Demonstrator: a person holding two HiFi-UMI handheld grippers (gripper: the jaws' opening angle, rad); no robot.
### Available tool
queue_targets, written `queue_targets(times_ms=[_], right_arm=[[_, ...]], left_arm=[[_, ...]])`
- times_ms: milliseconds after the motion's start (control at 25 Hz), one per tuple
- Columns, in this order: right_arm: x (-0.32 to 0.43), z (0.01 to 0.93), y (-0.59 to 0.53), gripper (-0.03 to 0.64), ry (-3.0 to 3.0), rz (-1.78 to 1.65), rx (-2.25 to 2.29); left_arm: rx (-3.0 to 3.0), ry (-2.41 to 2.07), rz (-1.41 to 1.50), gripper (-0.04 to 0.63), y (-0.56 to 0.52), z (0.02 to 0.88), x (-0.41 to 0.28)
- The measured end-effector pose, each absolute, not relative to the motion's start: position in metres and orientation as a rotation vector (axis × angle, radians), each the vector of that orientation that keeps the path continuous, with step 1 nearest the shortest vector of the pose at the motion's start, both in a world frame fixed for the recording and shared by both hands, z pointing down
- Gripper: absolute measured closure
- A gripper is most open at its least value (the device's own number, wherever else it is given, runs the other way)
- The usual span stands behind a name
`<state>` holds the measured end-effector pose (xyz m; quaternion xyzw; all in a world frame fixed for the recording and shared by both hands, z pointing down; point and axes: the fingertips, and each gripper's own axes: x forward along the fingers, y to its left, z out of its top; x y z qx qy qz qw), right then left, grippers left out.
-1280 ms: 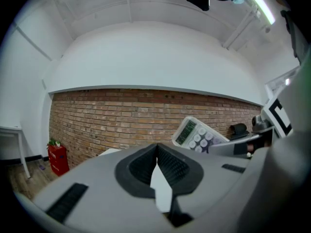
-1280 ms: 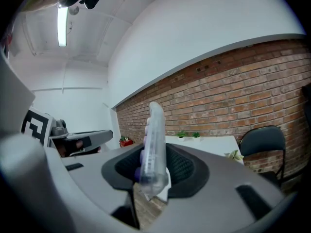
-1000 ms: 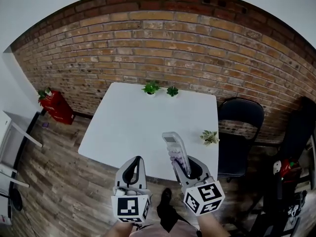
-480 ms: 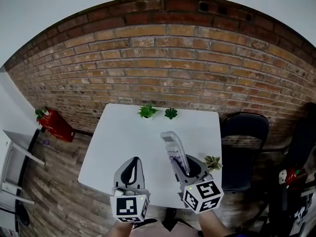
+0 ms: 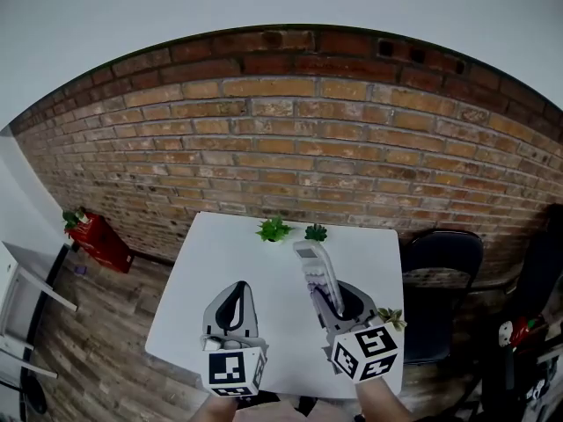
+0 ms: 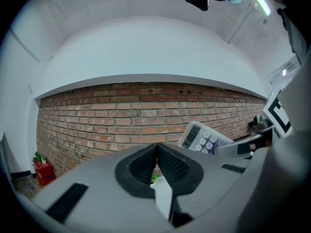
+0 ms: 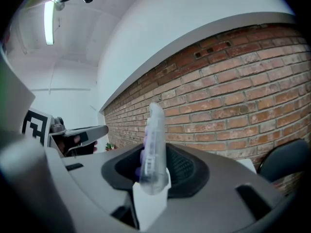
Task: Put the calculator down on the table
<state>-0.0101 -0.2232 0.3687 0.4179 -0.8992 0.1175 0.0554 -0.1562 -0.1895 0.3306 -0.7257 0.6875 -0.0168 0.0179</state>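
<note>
A pale calculator (image 5: 317, 269) with lilac keys stands tilted upward, its lower end clamped in my right gripper (image 5: 335, 303), which hangs above the right part of the white table (image 5: 227, 266). In the right gripper view the calculator (image 7: 153, 142) shows edge-on between the two dark pads. My left gripper (image 5: 237, 299) hovers over the table's near left part, its jaws pressed together with nothing between them (image 6: 156, 148). From the left gripper view the calculator (image 6: 201, 138) appears to the right, key side visible.
Two small green plants (image 5: 274, 229) (image 5: 316, 232) stand at the table's far edge by the brick wall (image 5: 281, 148); a third plant (image 5: 390, 317) sits at the right edge. A dark chair (image 5: 440, 266) stands right of the table, a red object (image 5: 98, 237) on the floor left.
Both grippers have travelled forward from the table's near edge to above its top, toward the brick wall. The calculator stays clamped in the right gripper; the left stays shut.
</note>
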Motion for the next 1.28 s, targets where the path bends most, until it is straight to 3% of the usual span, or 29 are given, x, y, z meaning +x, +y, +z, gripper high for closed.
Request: queue_targets(times_ms=[1280], right_arm=[[-0.058,0.554,-0.265,0.485,-2.330,0.711,1.319]], left_arm=[[-2.523,2.072,-0.301,0.583,-0.261,0.439,-0.216]])
